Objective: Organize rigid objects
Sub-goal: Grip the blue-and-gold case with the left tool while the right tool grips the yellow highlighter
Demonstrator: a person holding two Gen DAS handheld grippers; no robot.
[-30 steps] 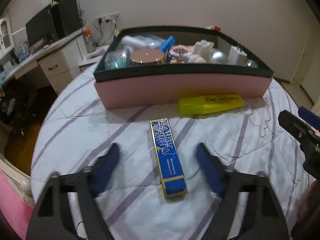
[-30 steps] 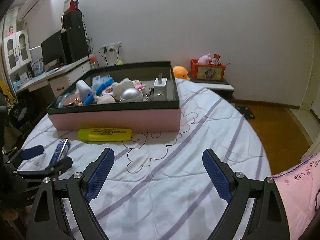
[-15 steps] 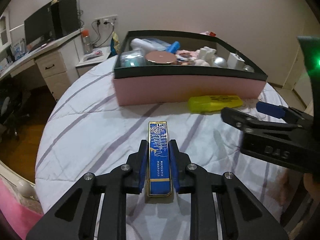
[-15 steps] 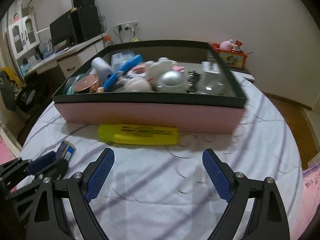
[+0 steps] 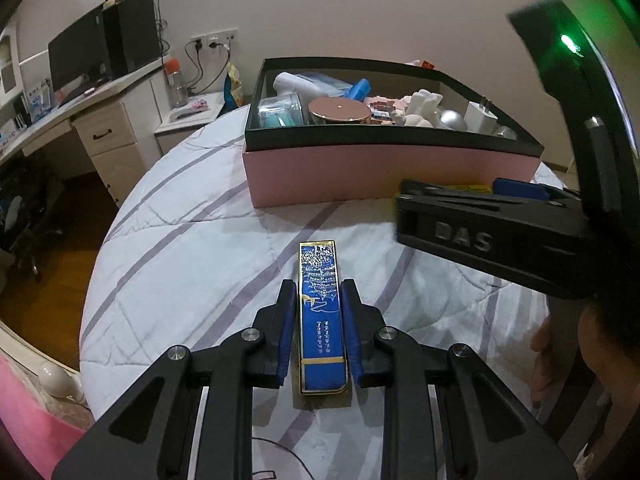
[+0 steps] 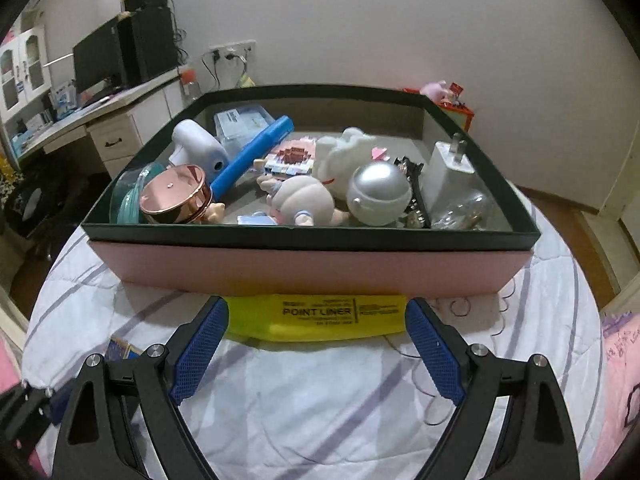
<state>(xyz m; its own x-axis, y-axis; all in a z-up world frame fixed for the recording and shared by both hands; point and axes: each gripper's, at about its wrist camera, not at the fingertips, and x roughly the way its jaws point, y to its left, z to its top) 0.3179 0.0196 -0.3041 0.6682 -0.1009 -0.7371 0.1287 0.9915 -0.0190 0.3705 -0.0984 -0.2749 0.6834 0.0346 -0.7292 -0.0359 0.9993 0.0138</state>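
left gripper (image 5: 319, 334): its 2 blue pads are pressed against the long sides of the blue and gold box (image 5: 322, 322), which lies flat on the striped quilt (image 5: 192, 248) with its far end pointing toward the pink storage box (image 5: 384, 174). right gripper (image 6: 316, 346): its 2 fingers are spread wide and hold nothing, 1 blue pad at each end of the yellow highlighter (image 6: 320, 316); whether the pads touch it cannot be told. the highlighter, printed "point liner", lies on the quilt lengthwise just beside the near pink wall of the storage box. inside the dark-rimmed box: a copper-lidded jar (image 6: 176, 194), a blue marker (image 6: 252, 152), a silver ball (image 6: 378, 192), a white charger plug (image 6: 450, 168) and small figurines. in the left wrist view the right gripper's black body crosses the right side and hides most of the highlighter.
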